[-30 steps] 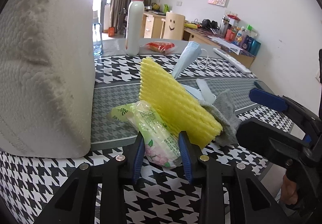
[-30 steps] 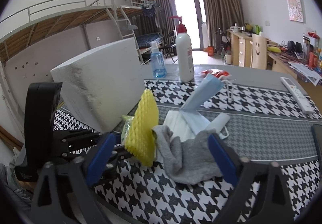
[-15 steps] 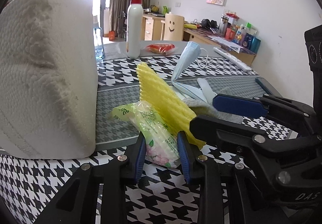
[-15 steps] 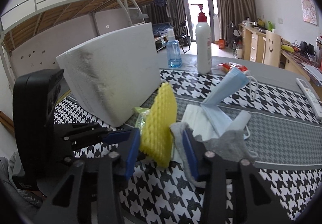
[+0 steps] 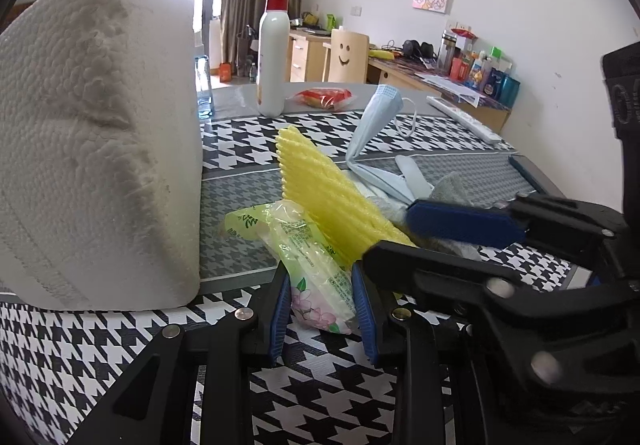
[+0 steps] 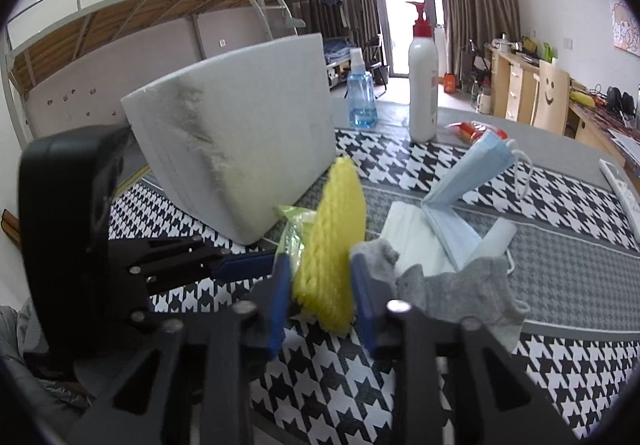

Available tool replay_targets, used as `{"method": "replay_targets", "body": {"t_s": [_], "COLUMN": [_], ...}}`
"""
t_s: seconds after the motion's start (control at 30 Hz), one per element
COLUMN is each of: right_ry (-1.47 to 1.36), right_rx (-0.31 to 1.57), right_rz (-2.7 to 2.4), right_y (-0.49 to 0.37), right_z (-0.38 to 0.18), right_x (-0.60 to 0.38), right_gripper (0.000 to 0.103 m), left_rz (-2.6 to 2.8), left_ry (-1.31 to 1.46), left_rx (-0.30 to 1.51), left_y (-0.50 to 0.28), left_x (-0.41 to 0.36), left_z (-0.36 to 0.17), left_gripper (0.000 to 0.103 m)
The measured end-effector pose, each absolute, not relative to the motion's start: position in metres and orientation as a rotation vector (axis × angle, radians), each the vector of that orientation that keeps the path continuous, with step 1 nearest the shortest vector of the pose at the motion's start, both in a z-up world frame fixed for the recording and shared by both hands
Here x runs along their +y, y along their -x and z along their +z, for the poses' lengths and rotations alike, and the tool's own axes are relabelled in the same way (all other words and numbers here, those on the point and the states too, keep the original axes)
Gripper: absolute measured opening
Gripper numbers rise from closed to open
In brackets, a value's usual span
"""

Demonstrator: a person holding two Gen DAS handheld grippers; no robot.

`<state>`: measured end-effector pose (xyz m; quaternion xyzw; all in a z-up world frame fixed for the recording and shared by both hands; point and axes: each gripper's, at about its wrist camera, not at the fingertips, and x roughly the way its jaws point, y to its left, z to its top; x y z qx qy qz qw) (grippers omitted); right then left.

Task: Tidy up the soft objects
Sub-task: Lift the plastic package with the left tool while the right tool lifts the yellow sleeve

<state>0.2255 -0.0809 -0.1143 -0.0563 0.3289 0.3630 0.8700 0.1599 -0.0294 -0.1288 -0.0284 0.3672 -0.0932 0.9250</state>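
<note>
1. The left gripper (image 5: 320, 305) is closed on a tissue pack (image 5: 316, 265) in clear green wrap with a pink flower print; both blue pads press its sides, and the pack sticks out ahead of the fingertips over the houndstooth tablecloth (image 5: 100, 357).
2. The right gripper (image 6: 320, 297) has its blue pads on either side of a yellow sponge (image 6: 332, 245), which stands on edge between them. The pads look to be touching it, though I cannot tell how firmly they squeeze.
3. In the left wrist view the sponge (image 5: 328, 197) leans just to the right of the tissue pack and touches it, with the right gripper's blue finger (image 5: 460, 221) crossing in front from the right.
4. In the right wrist view the tissue pack (image 6: 292, 233) is just left of the sponge, and the left gripper's finger (image 6: 244, 265) comes in from the left.
5. A gray sock (image 6: 452, 285) lies crumpled just right of the right gripper's pad, touching it.
6. Ahead and to the right of the sock lie face masks (image 6: 440, 225), one folded so that half stands up.
7. A big paper towel roll (image 5: 96, 133) stands left of the left gripper.
8. Well ahead stands a white pump bottle (image 6: 422, 85), with a blue spray bottle (image 6: 362, 93) to its left.
</note>
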Motion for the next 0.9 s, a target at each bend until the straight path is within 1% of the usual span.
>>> {"method": "replay_targets", "body": {"t_s": [0.03,0.1,0.13,0.17,0.9], "right_ry": [0.122,0.121,0.122,0.119,0.061], "right_rx": [0.688,0.695,0.698,0.700,0.587], "right_rz": [0.762,0.763,0.758,0.757,0.735], "right_y": [-0.224,-0.224,-0.224,-0.224,-0.206], "right_z": [-0.114,-0.115,-0.115,-0.115,-0.083], "right_x": [-0.080,-0.079,-0.080,-0.080,-0.095], "right_gripper": [0.023,0.018,0.013,0.012,0.012], "left_rz": [-0.192,-0.190,-0.190,-0.189,-0.148], "left_ry": [0.056,0.057,0.058,0.058,0.025], "left_rx": [0.755,0.755,0.754,0.752,0.650], "left_y": [-0.160,-0.160,-0.159,-0.159,-0.135], "left_x": [-0.030,-0.029,-0.028,-0.027,-0.016], "left_z": [-0.129,-0.130,-0.130,-0.129,-0.102], "left_gripper": [0.032,0.032,0.032,0.032,0.031]}}
